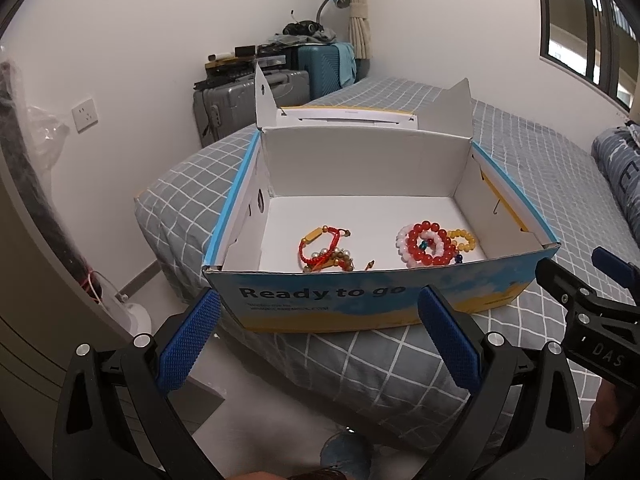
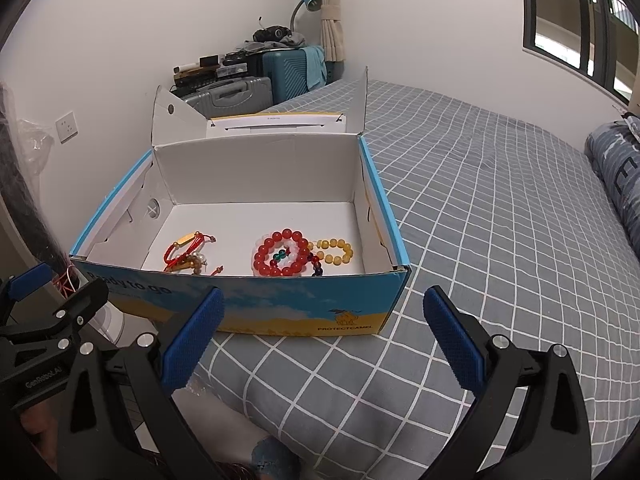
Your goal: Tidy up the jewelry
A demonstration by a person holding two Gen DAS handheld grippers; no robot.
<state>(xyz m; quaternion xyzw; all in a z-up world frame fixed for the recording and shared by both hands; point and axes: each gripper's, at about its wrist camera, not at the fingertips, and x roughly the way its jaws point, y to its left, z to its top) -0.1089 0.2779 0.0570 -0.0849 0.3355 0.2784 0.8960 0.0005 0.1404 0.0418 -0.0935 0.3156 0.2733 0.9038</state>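
A checked bed [image 2: 500,208] fills the right; the box [image 1: 360,304] sits centre. Left gripper [image 1: 320,320] and right gripper [image 2: 324,320] spread wide, holding nothing.

White walls [image 2: 420,32] enclose the room. A bed [image 2: 500,208] with a grey grid-pattern cover fills the right side; a rolled quilt [image 2: 616,184] lies at its far right. A dark-framed window [image 2: 576,20] is set in the right wall. Beyond the bed stand a grey suitcase [image 1: 240,100], a teal suitcase [image 2: 288,68], a blue lamp [image 2: 308,0] and a tied curtain [image 2: 332,8]. A socket [image 1: 85,115] is mounted on the left wall.
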